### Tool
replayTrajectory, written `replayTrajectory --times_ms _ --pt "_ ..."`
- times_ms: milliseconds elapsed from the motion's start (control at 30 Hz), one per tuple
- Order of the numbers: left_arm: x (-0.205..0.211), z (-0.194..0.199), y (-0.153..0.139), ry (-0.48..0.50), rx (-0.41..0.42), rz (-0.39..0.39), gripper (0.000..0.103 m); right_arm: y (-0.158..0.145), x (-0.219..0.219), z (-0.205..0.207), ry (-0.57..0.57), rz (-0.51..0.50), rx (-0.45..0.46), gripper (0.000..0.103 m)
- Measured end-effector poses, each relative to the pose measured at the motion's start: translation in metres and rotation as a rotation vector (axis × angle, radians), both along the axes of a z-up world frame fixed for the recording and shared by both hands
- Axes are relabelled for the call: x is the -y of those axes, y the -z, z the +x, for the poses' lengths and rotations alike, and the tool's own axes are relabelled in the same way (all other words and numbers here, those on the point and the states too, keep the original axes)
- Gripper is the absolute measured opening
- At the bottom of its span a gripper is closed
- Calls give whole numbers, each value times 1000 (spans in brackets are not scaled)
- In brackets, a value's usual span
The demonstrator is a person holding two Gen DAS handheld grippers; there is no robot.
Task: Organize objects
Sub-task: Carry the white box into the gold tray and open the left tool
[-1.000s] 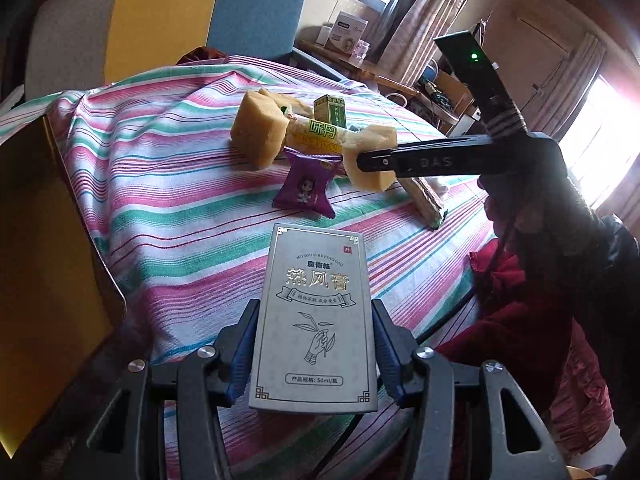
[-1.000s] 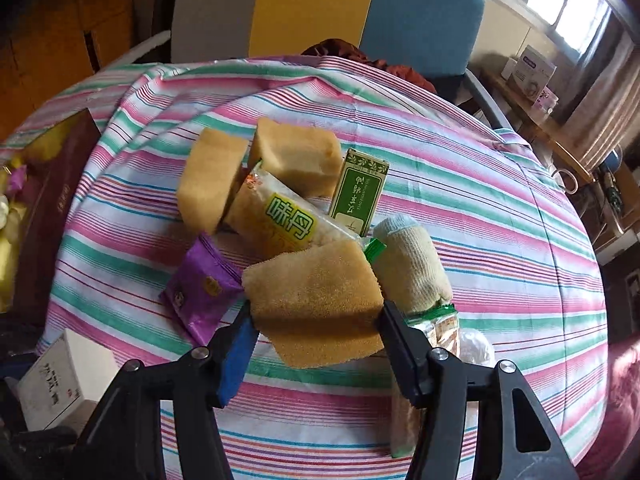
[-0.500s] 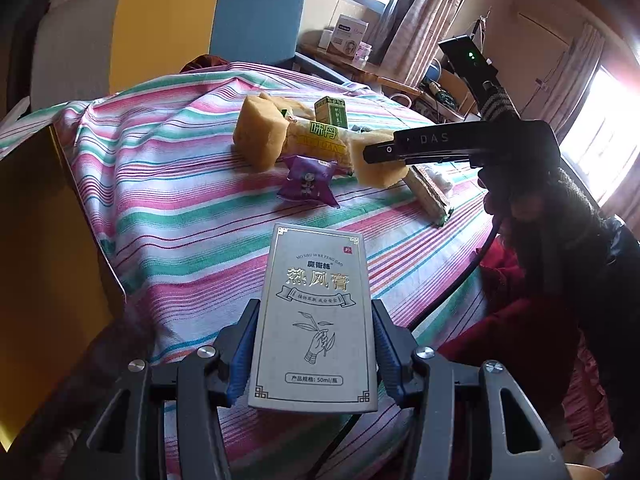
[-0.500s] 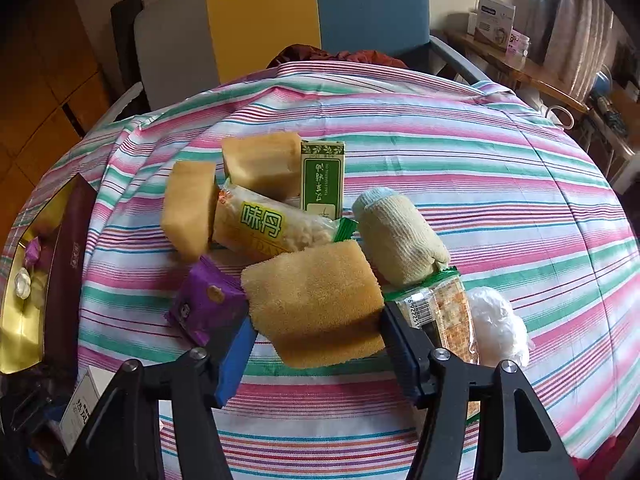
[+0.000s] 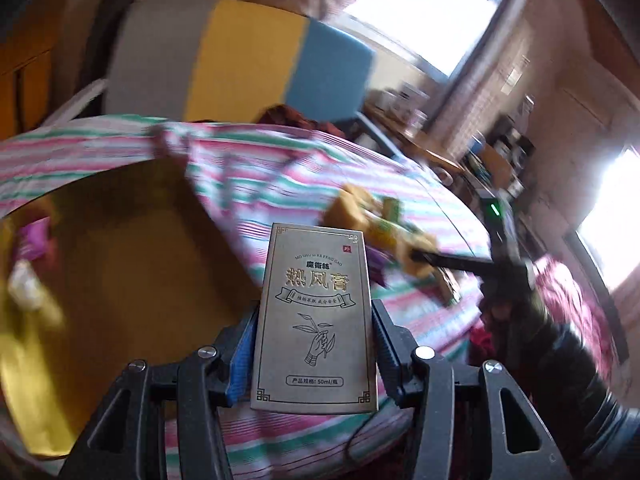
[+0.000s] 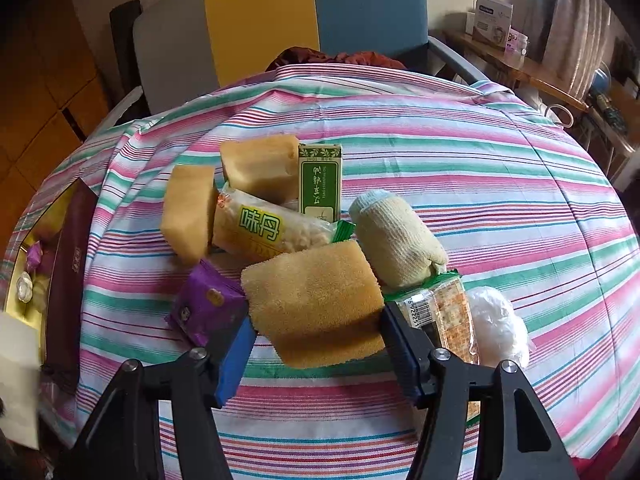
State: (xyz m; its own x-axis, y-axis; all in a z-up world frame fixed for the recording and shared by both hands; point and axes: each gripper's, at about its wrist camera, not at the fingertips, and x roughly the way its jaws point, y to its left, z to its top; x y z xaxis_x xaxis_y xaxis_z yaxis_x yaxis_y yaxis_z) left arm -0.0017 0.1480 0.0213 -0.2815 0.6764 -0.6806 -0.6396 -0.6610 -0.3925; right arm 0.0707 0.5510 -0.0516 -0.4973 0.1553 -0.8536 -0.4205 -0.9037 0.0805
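Left gripper [image 5: 314, 344] clamps a grey box [image 5: 316, 316]; right gripper [image 6: 318, 338] clamps a sponge [image 6: 316, 300]. A hasty swing toward the gold tray [image 5: 120, 264] could slip the box.

Grey carton [image 5: 316, 320] upright between left claw [image 5: 314, 354] fingers, above gold box [image 5: 120, 264].

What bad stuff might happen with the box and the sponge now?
The left gripper pinches only the lower part of the tall grey box, and that view is blurred, so it might tip or slip out. The sponge in the right gripper touches the purple packet and could drag it along.
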Motion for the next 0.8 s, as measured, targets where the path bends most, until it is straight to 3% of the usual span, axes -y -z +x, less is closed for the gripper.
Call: replayTrajectory --times_ms 100,233,433,800 --pt "44 -35 4 -147 66 -41 53 0 1 -1 -6 4 5 63" --pt "94 -73 33 -317 185 -116 53 -2 4 -1 -21 7 -8 63" --pt "121 -89 64 -438 235 -208 53 -5 4 1 -23 4 -21 63" --pt "120 -75 89 -535 154 -341 52 -7 5 0 -30 -1 -31 64"
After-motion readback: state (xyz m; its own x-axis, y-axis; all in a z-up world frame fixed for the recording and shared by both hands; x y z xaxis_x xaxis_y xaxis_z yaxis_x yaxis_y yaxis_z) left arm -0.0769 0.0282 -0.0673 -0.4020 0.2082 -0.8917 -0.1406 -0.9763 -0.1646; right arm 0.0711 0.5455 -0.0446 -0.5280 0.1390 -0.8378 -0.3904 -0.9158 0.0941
